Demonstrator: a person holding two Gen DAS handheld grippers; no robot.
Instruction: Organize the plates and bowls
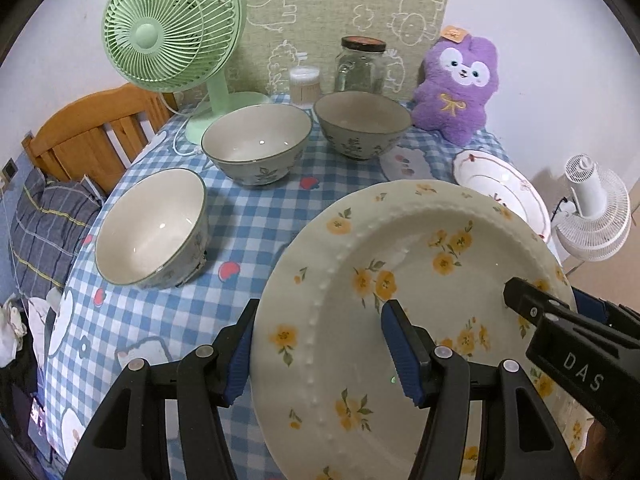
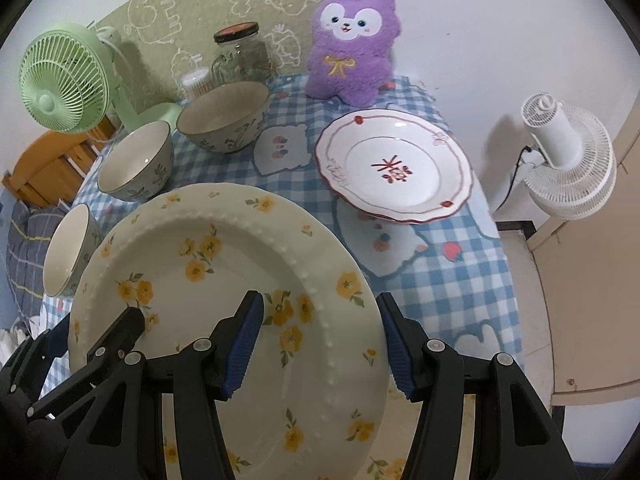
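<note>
Both grippers hold the yellow-flowered plate (image 1: 400, 280) at opposite rims. On the left gripper (image 1: 320, 352), the jaws straddle the left rim, one blue pad outside the edge and one on the plate's face; the pads appear clamped on the rim. On the right gripper (image 2: 324, 344), the jaws straddle the right rim the same way and appear clamped as well. Plate position: tilted, clear of the checked tablecloth (image 1: 248, 208), near the table's front edge.

Handling, as a judgement: the plate looks like glazed ceramic, so treat it as rigid, fairly heavy, slippery and liable to chip. Take hold at the broad flat rim outside the beaded ridge, on two opposite sides, and keep the tilt even so that it does not slide between the pads.

Surroundings:
- Red-trimmed plate (image 2: 392, 168) rests on the table at the right, well apart from the held plate; it looks like two plates stacked, a likely place for the held one.
- Three bowls (image 1: 256, 144) stand along the left and rear, apart from each other.
- Green fan (image 1: 172, 28), glass jar (image 1: 362, 66), cotton-swab tub (image 1: 306, 84) and purple plush toy (image 1: 458, 84) line the back.
- White fan (image 2: 568, 156) stands beyond the table's right edge.

Nothing stands between the held plate and the red-trimmed plate. The nearest bowl sits just beside the held plate's left side.
</note>
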